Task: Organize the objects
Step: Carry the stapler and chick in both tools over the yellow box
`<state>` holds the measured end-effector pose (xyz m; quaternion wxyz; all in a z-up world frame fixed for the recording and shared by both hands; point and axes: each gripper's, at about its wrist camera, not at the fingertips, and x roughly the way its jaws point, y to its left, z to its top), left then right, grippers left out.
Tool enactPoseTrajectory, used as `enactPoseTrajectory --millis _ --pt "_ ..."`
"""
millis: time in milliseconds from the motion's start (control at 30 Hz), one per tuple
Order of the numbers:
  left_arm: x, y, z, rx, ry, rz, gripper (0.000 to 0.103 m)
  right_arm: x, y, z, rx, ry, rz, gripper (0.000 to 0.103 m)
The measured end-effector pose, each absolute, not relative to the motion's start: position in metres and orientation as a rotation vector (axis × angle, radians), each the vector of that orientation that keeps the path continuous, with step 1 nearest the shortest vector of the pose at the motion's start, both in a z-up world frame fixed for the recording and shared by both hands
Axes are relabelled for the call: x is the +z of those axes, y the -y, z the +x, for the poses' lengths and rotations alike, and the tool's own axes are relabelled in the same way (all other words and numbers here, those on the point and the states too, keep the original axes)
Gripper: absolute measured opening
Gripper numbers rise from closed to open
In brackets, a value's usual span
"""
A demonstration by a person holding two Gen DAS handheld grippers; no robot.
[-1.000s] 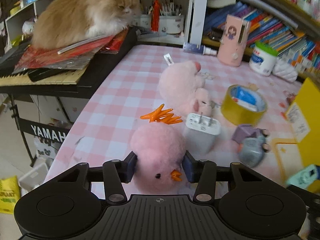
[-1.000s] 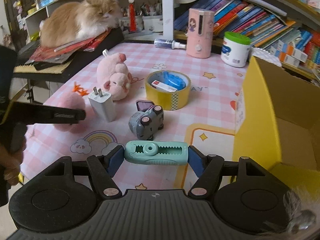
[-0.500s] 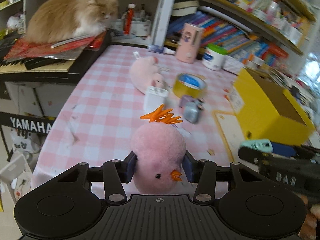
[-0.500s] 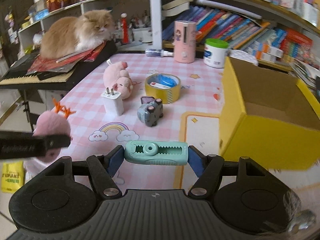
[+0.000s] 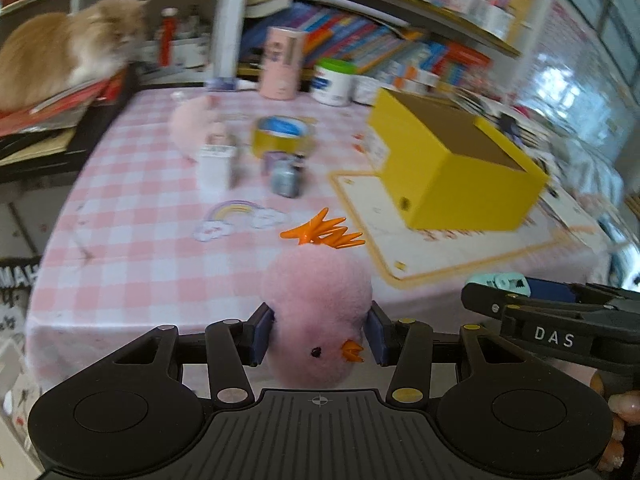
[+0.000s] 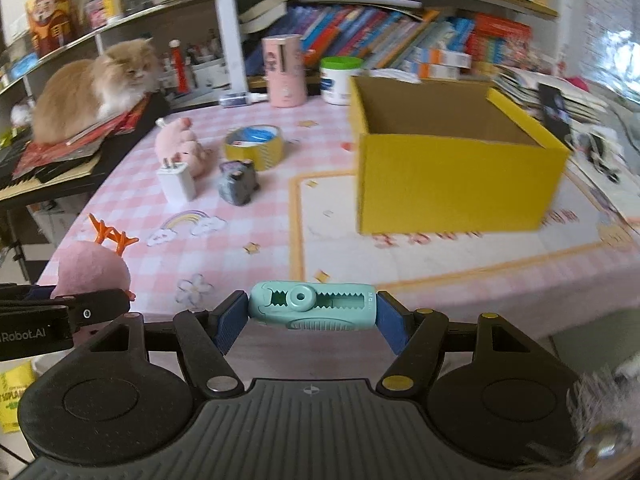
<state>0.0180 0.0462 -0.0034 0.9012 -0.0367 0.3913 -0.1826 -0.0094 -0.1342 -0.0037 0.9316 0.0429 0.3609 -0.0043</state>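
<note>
My left gripper (image 5: 318,338) is shut on a pink plush chick (image 5: 316,312) with orange feet, held above the near edge of the pink checked table (image 5: 132,240). In the right wrist view the same chick (image 6: 94,270) shows at the lower left. My right gripper (image 6: 312,316) is shut on a mint-green correction tape (image 6: 312,308), gripped by its two ends; the tape (image 5: 498,282) also peeks out at the right of the left wrist view. An open yellow box (image 6: 452,156) stands on the table ahead of the right gripper, its inside bare.
On the table lie a pink plush pig (image 6: 180,146), a white charger (image 6: 176,184), a grey toy (image 6: 238,180) and a yellow tape roll (image 6: 254,148). A cat (image 6: 92,90) rests on a keyboard at the left. Bookshelves line the back.
Both grippers have drawn back from the table and swung right with their loads. The yellow box has come further into both views, and the table objects look smaller.
</note>
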Motion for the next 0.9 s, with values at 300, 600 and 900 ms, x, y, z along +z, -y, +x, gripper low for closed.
enactPoseTrajectory --millis 300,600,900 --pt "0.001 -0.009 0.013 -0.524 -0.801 -0.01 0.046 -0.002 0.167 -0.039 -0.14 -0.749 0.156 0.067" --pt "0.001 0.02 0.014 -0.59 -0.799 0.013 0.046 -0.003 0.192 -0.052 -0.207 -0.754 0.19 0.067" --pt "0.003 0.056 0.019 -0.635 -0.786 0.038 0.046 -0.003 0.227 -0.057 -0.259 -0.745 0.218 0.067"
